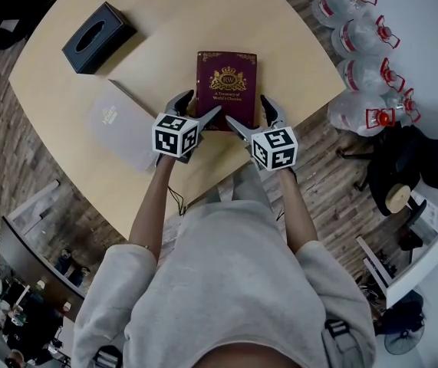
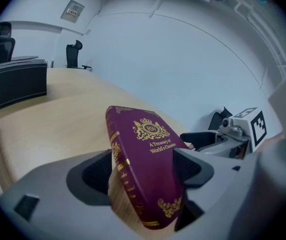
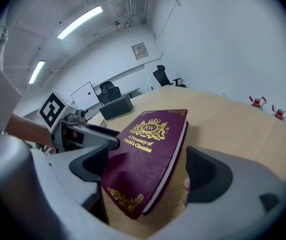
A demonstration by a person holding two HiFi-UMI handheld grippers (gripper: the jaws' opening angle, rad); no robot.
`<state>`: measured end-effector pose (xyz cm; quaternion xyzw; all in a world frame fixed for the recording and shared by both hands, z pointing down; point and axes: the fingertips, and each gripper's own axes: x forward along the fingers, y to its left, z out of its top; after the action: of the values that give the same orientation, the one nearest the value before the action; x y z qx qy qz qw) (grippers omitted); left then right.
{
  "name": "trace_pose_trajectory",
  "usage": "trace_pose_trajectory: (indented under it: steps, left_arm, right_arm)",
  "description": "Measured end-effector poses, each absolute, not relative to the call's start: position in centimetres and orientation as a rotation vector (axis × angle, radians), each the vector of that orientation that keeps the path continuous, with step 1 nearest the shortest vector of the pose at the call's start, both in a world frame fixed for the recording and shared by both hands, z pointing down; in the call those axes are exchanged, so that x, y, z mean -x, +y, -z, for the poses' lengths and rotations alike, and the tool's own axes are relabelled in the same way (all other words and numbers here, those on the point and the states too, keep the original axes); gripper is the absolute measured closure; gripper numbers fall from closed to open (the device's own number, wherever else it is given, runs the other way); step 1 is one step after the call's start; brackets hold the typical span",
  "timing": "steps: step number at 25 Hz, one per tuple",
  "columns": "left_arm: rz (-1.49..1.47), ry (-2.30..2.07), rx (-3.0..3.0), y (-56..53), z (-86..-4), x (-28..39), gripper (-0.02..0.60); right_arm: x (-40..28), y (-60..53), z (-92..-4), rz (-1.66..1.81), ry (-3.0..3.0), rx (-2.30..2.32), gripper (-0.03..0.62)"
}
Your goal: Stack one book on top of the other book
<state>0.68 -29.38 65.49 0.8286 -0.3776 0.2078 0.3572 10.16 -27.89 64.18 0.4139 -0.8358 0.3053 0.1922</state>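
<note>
Hand-held grippers astride perhaps leathery book

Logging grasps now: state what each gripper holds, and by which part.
Nothing is held. The left gripper and right gripper stand open, each straddling a near corner of the red book.

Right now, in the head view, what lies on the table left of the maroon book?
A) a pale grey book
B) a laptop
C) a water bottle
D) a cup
A: a pale grey book lies flat on the table beside the maroon book.
</note>
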Motion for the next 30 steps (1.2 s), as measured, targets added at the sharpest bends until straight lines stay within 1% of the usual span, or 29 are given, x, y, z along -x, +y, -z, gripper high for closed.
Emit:
trace_pose_trajectory:
  steps: [7,17,21,23,30]
  left_arm:
    - [-0.555,-0.945,-2.124,-28.8,-66.4,-1.2,0.204]
    - [-0.487,-0.913,-2.076,-28.7,-67.0,-1.2,0.201]
    - [-0.482,-0.910,-2.073,-28.7,-66.9,-1.3,0.204]
    - [-0.478,-0.909,-2.072,-28.7,-66.9,-1.3,0.204]
    - [-0.463,-0.904,-2.064,-28.8,-66.9,-1.3,0.204]
  right_arm:
    - [-9.7,-27.8,-65.7,-0.878,-2.323,-1.123,0.125]
    - [-9.1,-28.1,-66.4,-0.939,-2.351,-1.053,0.125]
    - [-8.9,-28.0,-66.3,-0.963,-2.368,-1.009,0.140]
    - [-8.6,-27.9,-66.3,-0.974,-2.381,-0.992,0.168]
    - [-8.6,-27.6,-66.5,-0.920,-2.372,-0.952,0.171]
